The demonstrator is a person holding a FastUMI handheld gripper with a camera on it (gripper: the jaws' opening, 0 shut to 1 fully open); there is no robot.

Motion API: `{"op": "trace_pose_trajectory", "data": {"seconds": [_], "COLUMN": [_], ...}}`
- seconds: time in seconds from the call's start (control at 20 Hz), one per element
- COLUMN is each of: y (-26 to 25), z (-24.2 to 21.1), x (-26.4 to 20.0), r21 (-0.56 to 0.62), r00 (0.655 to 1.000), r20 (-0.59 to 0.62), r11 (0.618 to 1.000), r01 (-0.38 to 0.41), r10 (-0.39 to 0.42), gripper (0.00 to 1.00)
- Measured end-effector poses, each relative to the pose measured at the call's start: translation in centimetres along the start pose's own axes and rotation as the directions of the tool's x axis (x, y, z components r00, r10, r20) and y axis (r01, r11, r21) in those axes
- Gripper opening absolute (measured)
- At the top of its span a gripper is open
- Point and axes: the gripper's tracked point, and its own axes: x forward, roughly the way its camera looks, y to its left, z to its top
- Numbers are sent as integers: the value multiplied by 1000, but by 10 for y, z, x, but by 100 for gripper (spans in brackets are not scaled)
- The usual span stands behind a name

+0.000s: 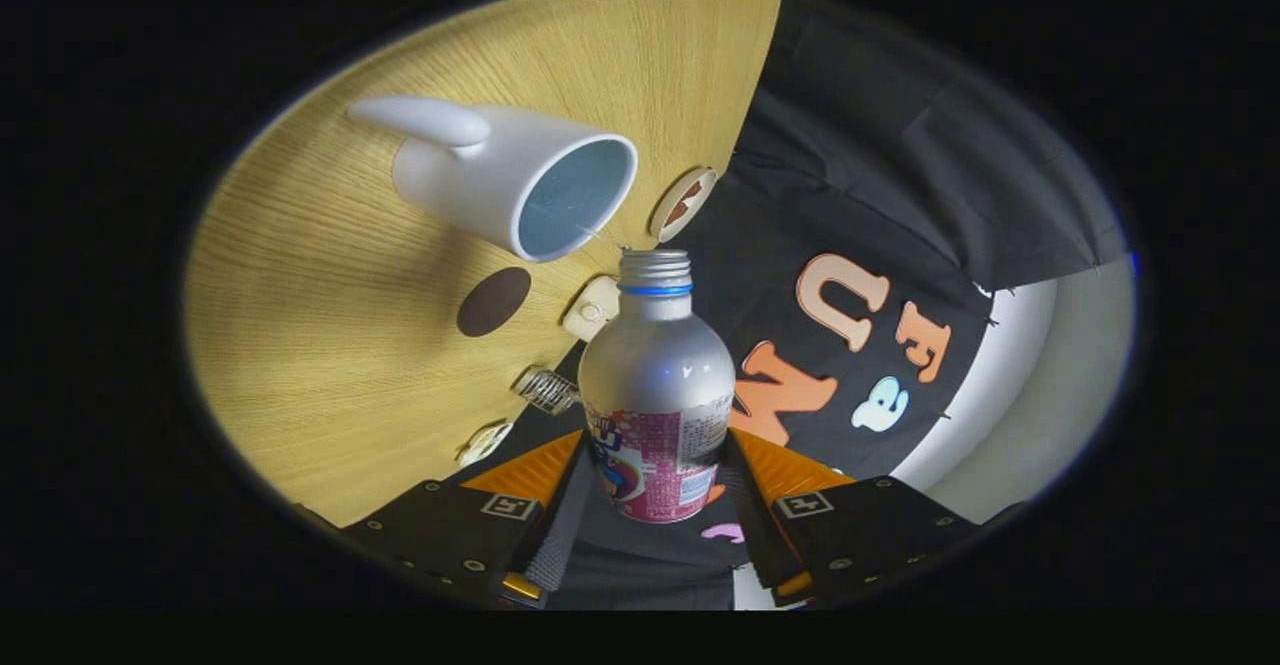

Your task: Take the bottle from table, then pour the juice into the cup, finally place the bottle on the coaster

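Observation:
My gripper (655,470) is shut on a silver bottle (655,375) with a pink label, both fingers pressing its lower body. The view is rolled sideways, so the bottle is tilted. Its open threaded neck with a blue ring points at the rim of a white cup (520,180) with a handle, which stands on the wooden table (330,365). The bottle's mouth sits just beside the cup's rim, and a thin line runs from it into the cup. A round dark brown coaster (493,302) lies flat on the table, beside the cup's base.
Along the table's far edge by the black cloth wall lie a small white cap-like object (592,308), a round dish with something brown (684,203), a small clear ribbed piece (546,390) and another small white item (485,442).

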Motion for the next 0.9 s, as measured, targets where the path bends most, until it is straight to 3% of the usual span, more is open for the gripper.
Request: {"op": "trace_pose_trajectory", "data": {"seconds": [0.9], "y": [-4], "z": [11], "x": [-1], "r21": [-68], "r00": [1000], "r20": [13], "r11": [998], "r01": [-6], "r10": [7], "gripper": [71]}}
